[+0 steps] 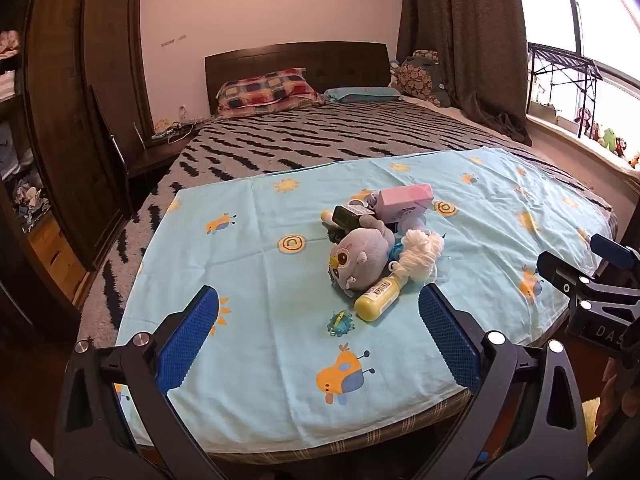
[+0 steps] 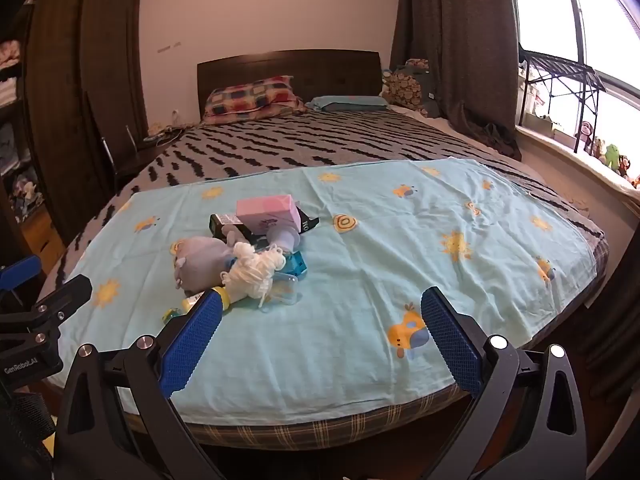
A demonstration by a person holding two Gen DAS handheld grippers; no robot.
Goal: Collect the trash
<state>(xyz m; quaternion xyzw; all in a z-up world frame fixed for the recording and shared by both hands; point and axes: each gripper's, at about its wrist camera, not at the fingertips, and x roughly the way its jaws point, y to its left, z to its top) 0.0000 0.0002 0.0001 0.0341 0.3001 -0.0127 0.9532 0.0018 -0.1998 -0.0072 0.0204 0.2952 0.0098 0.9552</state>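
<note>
Left gripper (image 1: 318, 316), blue-padded fingers spread wide with nothing between them, tilted downward over the near edge of the bed (image 1: 280, 140). Right gripper (image 2: 320, 320) likewise released and empty, hovering above the same near edge, a little further toward the window side. Beneath both, a light blue sheet (image 1: 248, 280) printed with suns and cartoon bees, spread across the foot of the bed. Just beyond the left gripper's fingertips, a small teal and yellow crumpled wrapper (image 1: 340, 322) lying alone on the sheet, near the front edge. Right beside it, a yellow bottle (image 1: 378, 298) on its side, its neck touching the heap behind. In the heap, around the middle of the sheet: a grey plush toy (image 1: 360, 258) lying face up, a ball of white yarn (image 1: 422, 254) against it, a blue box (image 2: 296, 266) partly hidden under the yarn, a clear plastic blister pack (image 2: 282, 290) (easier to make out from the right wrist), a dark bottle (image 1: 350, 216) and, at the far side, a pink and lilac box (image 1: 406, 198). Farther back, a grey bedspread with black wavy marks, a checked pillow (image 1: 266, 90) and a teal pillow (image 1: 362, 94) against the dark headboard (image 1: 296, 58). Dark wardrobe (image 1: 80, 100) along the left, brown curtains (image 1: 464, 40) and a bright window (image 1: 600, 8) at right.
</note>
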